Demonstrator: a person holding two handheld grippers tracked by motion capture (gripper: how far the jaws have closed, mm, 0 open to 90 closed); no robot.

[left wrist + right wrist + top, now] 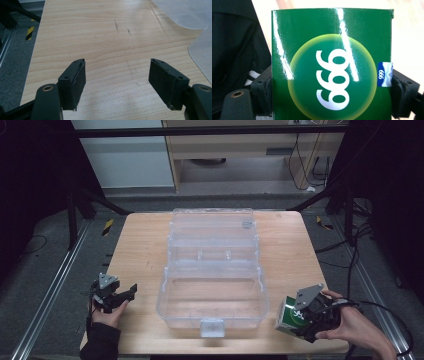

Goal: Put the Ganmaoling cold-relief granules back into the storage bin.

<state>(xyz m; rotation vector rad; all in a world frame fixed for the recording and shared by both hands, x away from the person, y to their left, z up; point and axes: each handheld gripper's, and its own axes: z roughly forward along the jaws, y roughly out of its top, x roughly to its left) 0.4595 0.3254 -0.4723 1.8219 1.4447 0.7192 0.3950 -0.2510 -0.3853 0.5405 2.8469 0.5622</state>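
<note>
We hold a green box at the table's near right corner, beside the open clear bin.

Our right gripper (299,317) is clamped on a shiny green cardboard box with white numbers (332,65), one black jaw pressing each narrow side. In the high view the box (290,316) sits just off the right wall of the big clear plastic bin with its lid flipped back (212,292). The bin lies to the left of the box, so we think the next move goes left and over that wall. The box's long side runs along our jaws. Our left gripper (124,295) waits near the wooden table's (105,32) near left corner, its jaws wide apart with nothing between them. The right hand is much nearer the box.
</note>
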